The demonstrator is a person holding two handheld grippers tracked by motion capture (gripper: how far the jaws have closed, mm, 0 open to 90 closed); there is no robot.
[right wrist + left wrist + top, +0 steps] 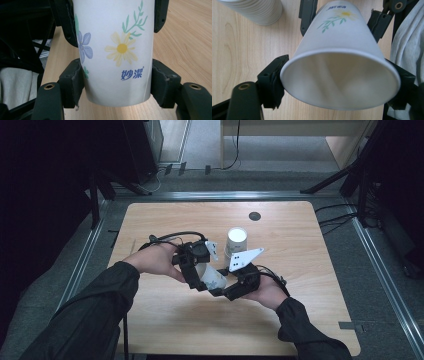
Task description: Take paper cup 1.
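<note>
Above the table, the right gripper pinched a flowered paper cup near its base while the left gripper, seemingly loosening, bracketed the rim; a clean handover required one firm, uncrushing grip

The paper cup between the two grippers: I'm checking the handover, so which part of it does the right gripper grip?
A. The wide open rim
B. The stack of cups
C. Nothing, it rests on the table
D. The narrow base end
D: in the right gripper view the right gripper clamps the paper cup at its narrow base, while the left gripper flanks the open rim.
</note>
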